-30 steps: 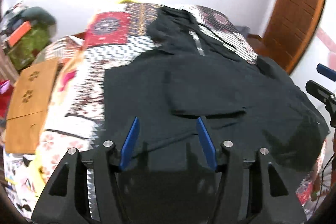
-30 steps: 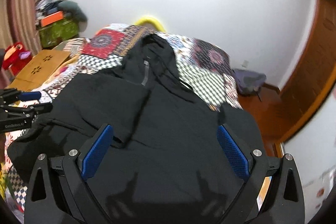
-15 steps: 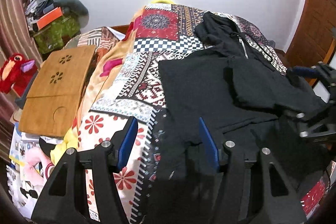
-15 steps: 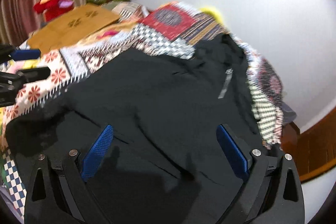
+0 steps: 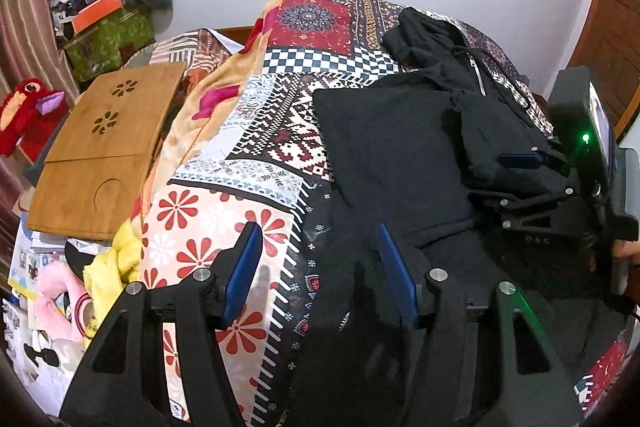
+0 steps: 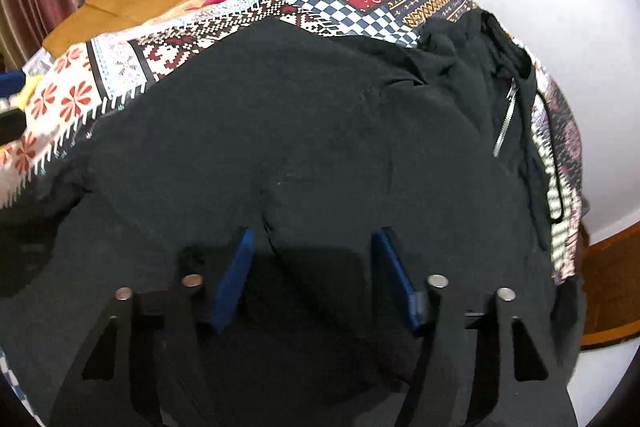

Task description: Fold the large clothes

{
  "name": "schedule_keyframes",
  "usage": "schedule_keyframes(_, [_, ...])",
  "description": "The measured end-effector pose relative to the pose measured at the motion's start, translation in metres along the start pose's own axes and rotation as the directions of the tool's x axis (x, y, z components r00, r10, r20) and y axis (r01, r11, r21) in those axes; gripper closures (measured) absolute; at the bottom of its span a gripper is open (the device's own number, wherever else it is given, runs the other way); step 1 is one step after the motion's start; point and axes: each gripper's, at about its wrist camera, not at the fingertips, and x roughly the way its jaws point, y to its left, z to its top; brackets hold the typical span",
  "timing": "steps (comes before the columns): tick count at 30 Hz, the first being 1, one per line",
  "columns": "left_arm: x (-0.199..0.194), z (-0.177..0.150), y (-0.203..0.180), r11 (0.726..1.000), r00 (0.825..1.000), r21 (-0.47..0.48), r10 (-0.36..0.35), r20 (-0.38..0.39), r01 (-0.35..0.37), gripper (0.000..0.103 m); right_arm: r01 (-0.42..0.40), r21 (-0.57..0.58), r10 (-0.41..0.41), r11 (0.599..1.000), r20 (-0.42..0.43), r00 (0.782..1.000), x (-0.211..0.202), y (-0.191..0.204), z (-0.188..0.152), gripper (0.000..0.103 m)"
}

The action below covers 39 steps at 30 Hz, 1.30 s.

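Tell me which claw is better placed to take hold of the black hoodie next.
The right claw: it sits directly over the black hoodie, with fabric between its fingers. The left claw straddles the hoodie's edge, half over the bedspread.

The right gripper point(image 6: 312, 267) has just been closing over the hoodie point(image 6: 320, 131).

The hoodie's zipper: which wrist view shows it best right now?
The right wrist view. There the zipper shows as a bright metal line running down the black hoodie below the neck opening. The left wrist view shows only a short, small stretch of the zipper, far off near the hood.
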Motion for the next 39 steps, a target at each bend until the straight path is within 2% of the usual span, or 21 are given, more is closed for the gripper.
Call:
schedule_keyframes(1, [0.000, 0.000, -0.002, 1.000, 1.000, 0.002, 0.000, -0.001, 0.000, 0.044, -0.002, 0.007, 0.002, 1.000, 0.002, 1.000, -0.001, 0.000, -0.001, 0.062])
schedule_keyframes(3, [0.000, 0.000, -0.005, 1.000, 1.000, 0.001, -0.005, -0.001, 0.005, 0.044, 0.008, 0.013, -0.008, 1.000, 0.003, 1.000, -0.002, -0.002, -0.002, 0.071])
schedule_keyframes(7, [-0.003, 0.002, -0.012, 1.000, 1.000, 0.007, -0.015, 0.000, 0.015, 0.044, 0.015, 0.024, -0.016, 1.000, 0.024, 1.000, -0.007, -0.005, -0.003, 0.079])
schedule_keyframes(13, [-0.005, 0.005, -0.025, 0.999, 1.000, 0.029, -0.012, 0.001, 0.012, 0.044, -0.009, 0.133, -0.010, 0.991, 0.141, 0.990, -0.050, -0.036, 0.000, 0.082])
schedule_keyframes(16, [-0.002, 0.008, -0.033, 0.999, 1.000, 0.035, -0.015, -0.007, 0.015, 0.044, 0.000, 0.198, -0.040, 0.980, 0.198, 0.979, -0.079, -0.064, -0.003, 0.083])
schedule_keyframes(20, [-0.003, 0.013, -0.048, 0.998, 0.999, 0.045, -0.036, 0.005, 0.036, 0.044, 0.017, 0.275, -0.082, 0.961, 0.225, 0.971, -0.100, -0.100, -0.015, 0.083])
schedule_keyframes(24, [-0.003, 0.015, -0.065, 0.997, 0.999, 0.063, -0.054, 0.005, 0.053, 0.044, 0.015, 0.353, -0.096, 0.935, 0.213, 0.972, -0.102, -0.129, -0.031, 0.084])
schedule_keyframes(30, [-0.003, 0.014, -0.080, 0.994, 0.998, 0.089, -0.059, -0.005, 0.060, 0.044, -0.010, 0.457, -0.062, 0.890, 0.141, 0.988, -0.084, -0.159, -0.066, 0.084])
schedule_keyframes(37, [-0.007, 0.012, -0.086, 0.994, 0.999, 0.097, -0.051, -0.016, 0.052, 0.044, -0.070, 0.556, 0.060, 0.828, 0.036, 0.998, -0.050, -0.182, -0.104, 0.082])
schedule_keyframes(39, [-0.009, 0.010, -0.087, 0.994, 0.999, 0.102, -0.046, -0.019, 0.048, 0.044, -0.069, 0.572, 0.070, 0.817, 0.019, 0.997, -0.049, -0.184, -0.111, 0.082])
